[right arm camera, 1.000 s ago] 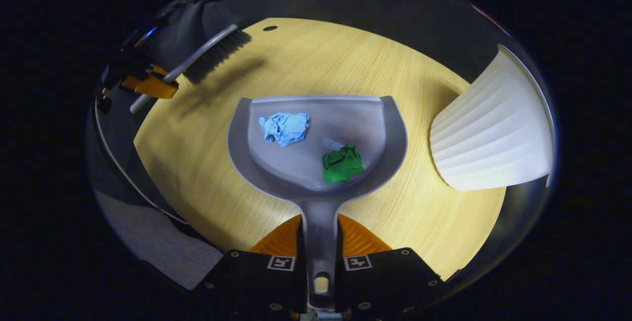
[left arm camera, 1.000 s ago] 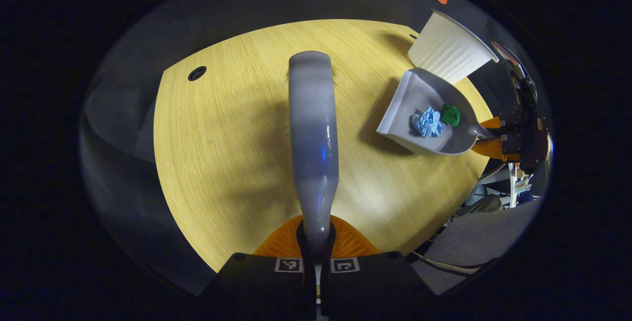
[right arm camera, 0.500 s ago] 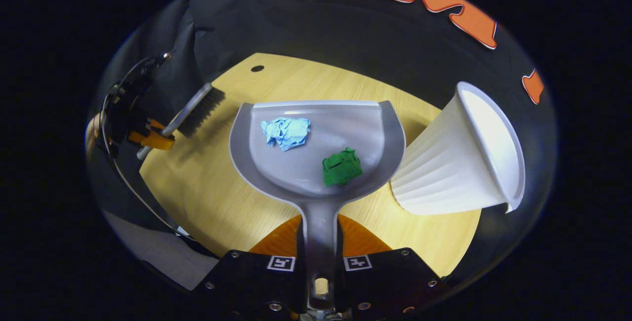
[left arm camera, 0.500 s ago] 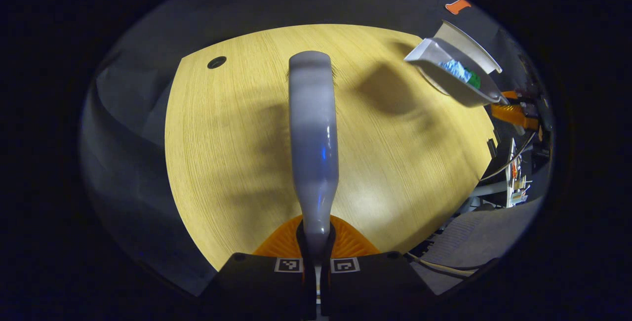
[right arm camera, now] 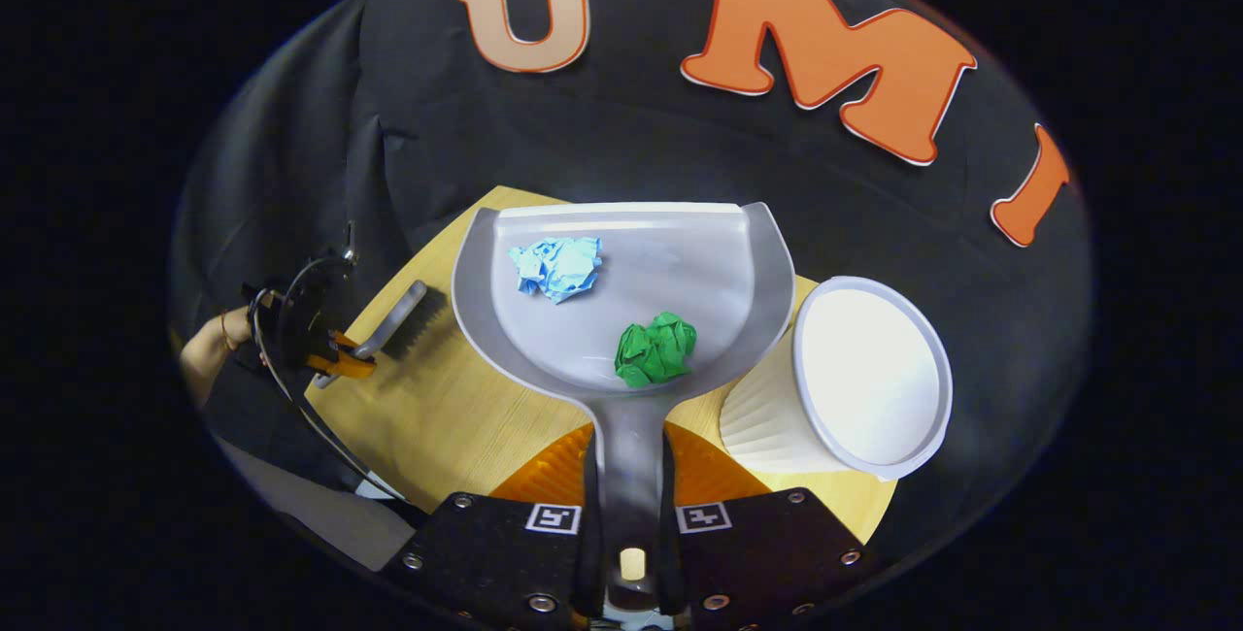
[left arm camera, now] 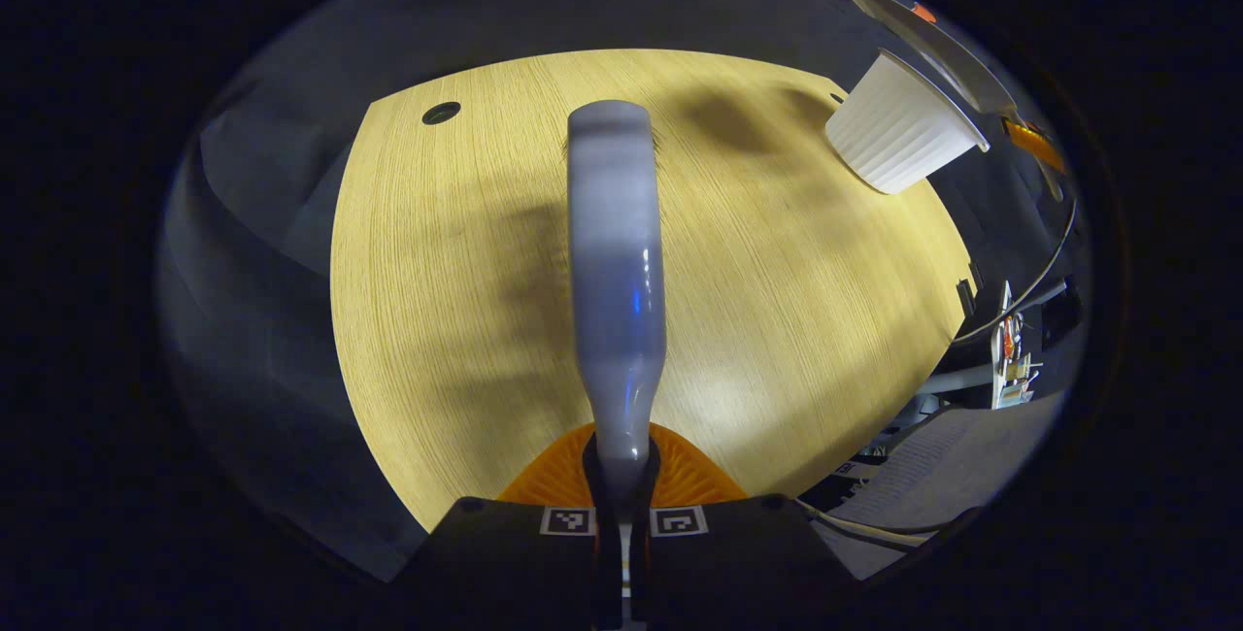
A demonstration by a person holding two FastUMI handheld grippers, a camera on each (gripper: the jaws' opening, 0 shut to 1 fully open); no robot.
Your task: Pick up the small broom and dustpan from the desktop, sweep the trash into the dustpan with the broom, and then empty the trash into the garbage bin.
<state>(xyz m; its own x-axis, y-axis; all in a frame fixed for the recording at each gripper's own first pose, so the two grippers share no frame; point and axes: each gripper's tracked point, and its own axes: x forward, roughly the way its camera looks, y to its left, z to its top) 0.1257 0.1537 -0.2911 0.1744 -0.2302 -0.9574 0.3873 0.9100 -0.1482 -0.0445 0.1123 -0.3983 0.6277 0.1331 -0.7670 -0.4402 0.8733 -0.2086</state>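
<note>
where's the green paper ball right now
In the right gripper view, the green paper ball lies in the dustpan near its handle, below-right of the blue paper ball.

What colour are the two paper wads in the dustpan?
One light blue, one green; clearest in the right gripper view.

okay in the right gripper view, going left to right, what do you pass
Left gripper holding the broom → blue paper wad → green paper wad, both in the dustpan → white garbage bin.

Staged recording booth, lab-like: black cloth wall (right arm camera: 602, 136) behind a round wooden table (left arm camera: 466, 301), loose cables (left arm camera: 1029, 291) at the table's edge
</note>
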